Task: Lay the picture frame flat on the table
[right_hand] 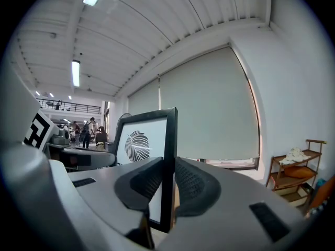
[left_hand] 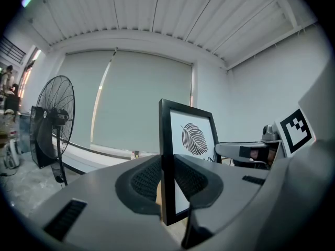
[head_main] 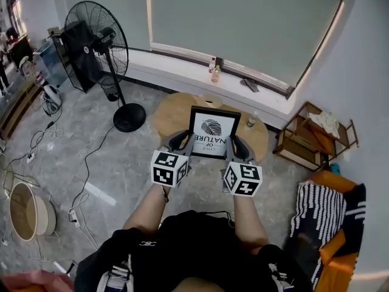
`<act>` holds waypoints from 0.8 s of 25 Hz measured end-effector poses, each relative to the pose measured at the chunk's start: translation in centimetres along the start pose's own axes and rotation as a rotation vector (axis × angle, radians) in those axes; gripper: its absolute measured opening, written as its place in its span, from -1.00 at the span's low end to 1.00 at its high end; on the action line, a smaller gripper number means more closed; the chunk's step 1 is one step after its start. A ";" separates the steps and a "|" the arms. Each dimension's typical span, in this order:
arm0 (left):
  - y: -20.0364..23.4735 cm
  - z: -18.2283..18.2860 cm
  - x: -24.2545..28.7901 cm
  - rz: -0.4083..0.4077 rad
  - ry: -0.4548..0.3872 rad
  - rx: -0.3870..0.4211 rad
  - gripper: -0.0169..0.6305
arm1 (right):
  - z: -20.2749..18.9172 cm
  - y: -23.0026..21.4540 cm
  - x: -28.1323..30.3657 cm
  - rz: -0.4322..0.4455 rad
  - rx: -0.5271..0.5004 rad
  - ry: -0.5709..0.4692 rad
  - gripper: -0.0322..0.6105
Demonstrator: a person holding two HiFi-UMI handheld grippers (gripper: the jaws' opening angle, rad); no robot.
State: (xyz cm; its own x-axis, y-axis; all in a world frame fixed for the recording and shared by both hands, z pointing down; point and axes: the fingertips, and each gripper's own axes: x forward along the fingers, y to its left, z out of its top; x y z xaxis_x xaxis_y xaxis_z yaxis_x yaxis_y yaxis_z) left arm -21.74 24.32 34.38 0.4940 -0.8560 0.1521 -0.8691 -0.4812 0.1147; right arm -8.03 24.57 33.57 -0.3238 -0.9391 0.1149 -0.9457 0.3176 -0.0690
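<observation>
The frame (head_main: 213, 130) has a smooth black border with a dull sheen, and its print looks like matt white paper. The left gripper (left_hand: 167, 181) and right gripper (right_hand: 167, 184) are smooth-shelled matt grey plastic. Their pads (left_hand: 144, 179) are black and finely ribbed, like rubber. The table (head_main: 167, 115) is smooth pale wood. The floor (head_main: 121, 163) is grey stone-look tile, glossy enough to catch light. At far left, the fan (head_main: 94, 35) has a black metal wire grille. The far blind (head_main: 243, 23) looks like matt cloth. At right, the shelf (head_main: 313, 135) is brown wood and the near cushion (head_main: 319, 215) is striped cloth.
</observation>
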 end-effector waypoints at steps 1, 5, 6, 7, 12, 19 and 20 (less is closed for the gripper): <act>0.6 0.0 -0.3 -0.005 -0.001 0.000 -0.68 | -0.1 0.7 0.1 -0.003 -0.001 -0.003 -0.63; 2.7 -0.1 -1.5 -0.021 -0.001 0.001 -0.68 | -0.1 3.0 0.9 -0.016 -0.006 -0.008 -0.63; 3.1 -0.1 -1.7 -0.026 -0.001 0.003 -0.68 | -0.1 3.4 1.1 -0.020 -0.006 -0.008 -0.63; 3.5 -0.1 -1.9 -0.031 -0.003 0.005 -0.68 | -0.2 3.7 1.3 -0.023 -0.006 -0.007 -0.63; 4.9 -0.1 -1.8 -0.040 -0.003 0.000 -0.68 | -0.3 4.7 2.3 -0.025 -0.012 -0.003 -0.63; 6.1 0.2 0.2 -0.045 -0.008 -0.011 -0.68 | 0.3 4.1 4.4 -0.022 -0.035 -0.012 -0.63; 6.1 0.2 0.7 -0.044 -0.009 -0.008 -0.68 | 0.2 3.7 4.8 -0.019 -0.033 -0.012 -0.63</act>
State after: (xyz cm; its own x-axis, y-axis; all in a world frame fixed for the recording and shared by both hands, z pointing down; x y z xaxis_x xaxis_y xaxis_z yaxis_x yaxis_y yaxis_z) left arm -26.71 20.73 35.01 0.5314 -0.8358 0.1382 -0.8463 -0.5167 0.1293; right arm -13.11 21.23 33.62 -0.3054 -0.9465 0.1043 -0.9522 0.3035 -0.0342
